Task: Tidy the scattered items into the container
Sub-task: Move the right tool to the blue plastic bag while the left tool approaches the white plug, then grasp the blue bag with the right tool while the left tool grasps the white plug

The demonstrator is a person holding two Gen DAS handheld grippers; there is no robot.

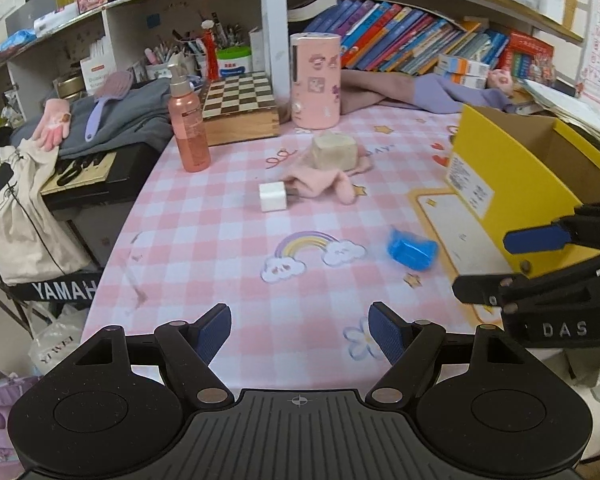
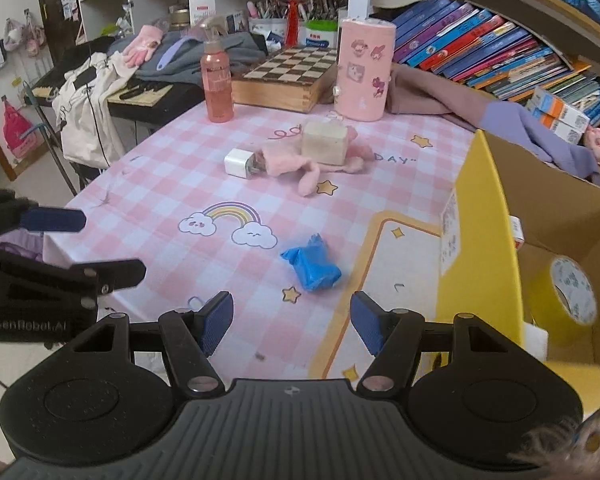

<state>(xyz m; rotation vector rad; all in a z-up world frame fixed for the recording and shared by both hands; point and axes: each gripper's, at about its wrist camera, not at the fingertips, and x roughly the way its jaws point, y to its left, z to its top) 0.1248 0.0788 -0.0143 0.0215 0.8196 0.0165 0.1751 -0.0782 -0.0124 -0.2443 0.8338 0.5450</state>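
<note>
- the left gripper (image 1: 300,330) hangs low over the near edge of the table (image 1: 204,240), jaws spread wide, nothing between them.
- the right gripper (image 2: 292,326) is likewise wide open and empty, just short of the blue wrapper (image 2: 311,264).
- each gripper shows at the edge of the other's view: the right one at the right of the left wrist view, in front of the box (image 1: 512,184); the left one at the left of the right wrist view, beyond the table edge.
- the blue wrapper lies crumpled on the pink checked cloth, between the rainbow print (image 2: 230,224) and the yellow box wall, touching neither gripper.
- farther back, the white charger (image 2: 239,163) lies just beside the pink glove (image 2: 296,168), its prongs against the fabric.
- a beige block (image 2: 325,142) sits on top of the glove.
- the box stands open on the right side of the table; inside it a roll of tape (image 2: 572,292) leans against the yellow wall, with a small white-and-red item (image 2: 517,232) near the wall above it.
- at the table's back stand a pink bottle (image 2: 218,80), a chessboard (image 2: 290,76) and a pink cylinder (image 2: 363,68) with stickers.
- books (image 2: 480,44) lean along the shelf behind the box.
</note>
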